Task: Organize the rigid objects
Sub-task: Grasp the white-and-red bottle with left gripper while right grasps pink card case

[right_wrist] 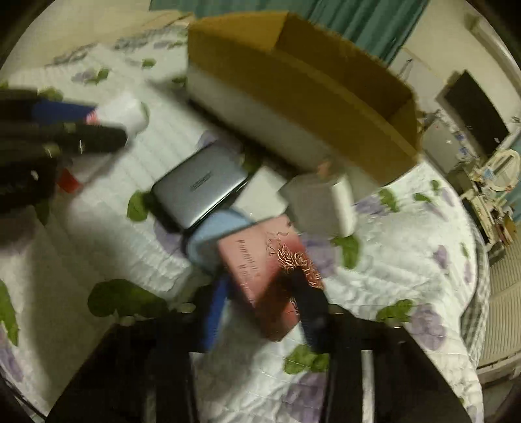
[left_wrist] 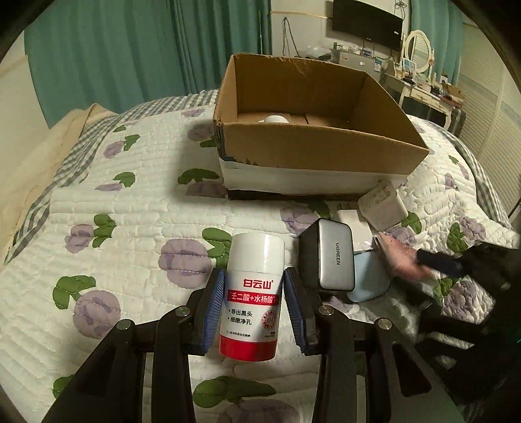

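Observation:
My left gripper (left_wrist: pixel 254 309) is shut on a white bottle with a red base (left_wrist: pixel 252 296), held upright over the quilt. My right gripper (right_wrist: pixel 260 299) is shut on a pink box with a gold flower print (right_wrist: pixel 263 273); the view is blurred by motion. It also shows blurred in the left wrist view (left_wrist: pixel 403 257). An open cardboard box (left_wrist: pixel 325 153) stands behind, also in the right wrist view (right_wrist: pixel 325 107). Something white (left_wrist: pixel 276 119) lies inside it. A grey UGREEN charger (left_wrist: pixel 329 257), a light blue case (left_wrist: pixel 368 276) and white adapters (left_wrist: pixel 382 205) lie in front of it.
Everything rests on a flowered quilt (left_wrist: pixel 130 227) on a bed. Teal curtains (left_wrist: pixel 130 48) hang behind. A dresser with a mirror (left_wrist: pixel 420 55) and a dark screen (left_wrist: pixel 366 22) stand at the far right.

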`<state>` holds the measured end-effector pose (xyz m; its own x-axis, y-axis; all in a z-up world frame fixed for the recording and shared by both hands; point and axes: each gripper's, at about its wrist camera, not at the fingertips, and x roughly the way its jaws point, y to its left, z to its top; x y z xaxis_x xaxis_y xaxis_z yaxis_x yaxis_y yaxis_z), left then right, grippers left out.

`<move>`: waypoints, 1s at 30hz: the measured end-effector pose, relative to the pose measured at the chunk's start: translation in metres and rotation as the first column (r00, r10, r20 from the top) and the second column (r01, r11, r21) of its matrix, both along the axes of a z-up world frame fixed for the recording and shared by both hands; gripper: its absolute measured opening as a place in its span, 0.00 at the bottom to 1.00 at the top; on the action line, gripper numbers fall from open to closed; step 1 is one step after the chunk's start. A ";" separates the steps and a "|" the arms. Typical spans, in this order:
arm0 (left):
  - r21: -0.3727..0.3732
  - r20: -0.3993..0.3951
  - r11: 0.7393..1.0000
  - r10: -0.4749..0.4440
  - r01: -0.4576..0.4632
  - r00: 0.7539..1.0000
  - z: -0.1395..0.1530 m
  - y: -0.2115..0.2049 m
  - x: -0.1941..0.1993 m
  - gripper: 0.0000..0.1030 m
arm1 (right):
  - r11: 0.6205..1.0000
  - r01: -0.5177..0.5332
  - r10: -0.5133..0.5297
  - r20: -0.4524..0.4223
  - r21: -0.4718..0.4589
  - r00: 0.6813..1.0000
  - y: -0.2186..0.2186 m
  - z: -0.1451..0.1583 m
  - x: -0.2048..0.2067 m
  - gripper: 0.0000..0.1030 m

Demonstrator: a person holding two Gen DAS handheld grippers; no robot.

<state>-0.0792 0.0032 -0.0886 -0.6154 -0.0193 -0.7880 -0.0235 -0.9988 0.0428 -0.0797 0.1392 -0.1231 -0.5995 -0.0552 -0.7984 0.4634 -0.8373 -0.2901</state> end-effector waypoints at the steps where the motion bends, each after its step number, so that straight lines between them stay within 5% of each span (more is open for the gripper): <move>1: -0.001 0.001 1.000 0.002 -0.002 1.000 0.000 0.000 0.000 0.36 | 1.000 0.011 -0.011 -0.005 -0.025 1.000 0.003 0.004 0.000 0.29; 10: -0.003 0.004 1.000 -0.003 0.003 1.000 -0.002 0.001 -0.001 0.36 | 0.987 0.108 -0.102 0.057 -0.123 0.993 0.025 0.003 -0.037 0.26; 13: -0.001 -0.001 1.000 -0.005 0.005 1.000 0.000 0.002 0.000 0.36 | 0.979 0.119 -0.109 0.066 -0.167 0.992 0.030 0.007 -0.038 0.17; 15: 0.006 -0.006 1.000 -0.005 0.005 1.000 0.002 0.003 0.000 0.36 | 0.969 0.122 -0.112 0.055 -0.215 0.992 0.036 0.018 -0.035 0.09; 21: 0.032 -0.048 0.999 -0.016 0.017 0.999 0.023 0.010 0.003 0.36 | 0.940 0.110 -0.106 0.030 -0.322 0.994 0.052 0.052 -0.019 0.09; 30: 0.042 -0.164 0.996 -0.066 0.074 0.984 0.096 0.028 -0.019 0.36 | 0.916 0.065 -0.105 -0.080 -0.395 0.991 0.059 0.143 -0.036 0.09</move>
